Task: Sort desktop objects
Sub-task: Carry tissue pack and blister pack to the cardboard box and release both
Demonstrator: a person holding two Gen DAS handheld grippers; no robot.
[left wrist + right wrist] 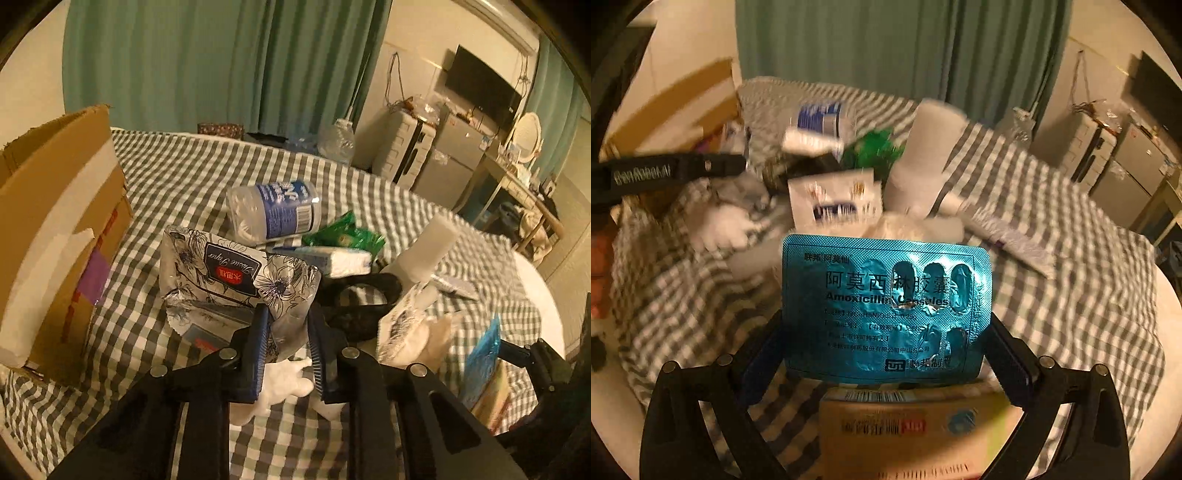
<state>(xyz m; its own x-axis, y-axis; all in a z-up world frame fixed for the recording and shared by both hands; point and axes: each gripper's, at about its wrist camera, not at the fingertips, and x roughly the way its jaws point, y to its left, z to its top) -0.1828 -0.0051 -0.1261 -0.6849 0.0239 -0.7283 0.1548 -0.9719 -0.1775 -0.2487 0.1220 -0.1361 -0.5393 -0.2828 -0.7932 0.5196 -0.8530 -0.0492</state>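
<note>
My left gripper (286, 332) is shut on the near edge of a floral tissue pack (236, 269) that lies on the checked cloth (184, 177). The blue pads pinch the pack's plastic wrap. A blue foil blister pack of capsules (886, 306) stands upright between the fingers of my right gripper (886, 325), which is shut on it. A yellow medicine box (916, 428) sits right under the blister in the same grip. The left wrist view shows that gripper at the right edge, where the blister pack (480, 350) is seen edge-on.
An open cardboard box (55, 236) stands at the left. A cotton swab jar (273, 210) lies on its side by a green packet (343, 232), a small tissue pack (340, 260), a white roll (424, 251) and crumpled tissue (284, 380). A water bottle (338, 140) stands at the far edge.
</note>
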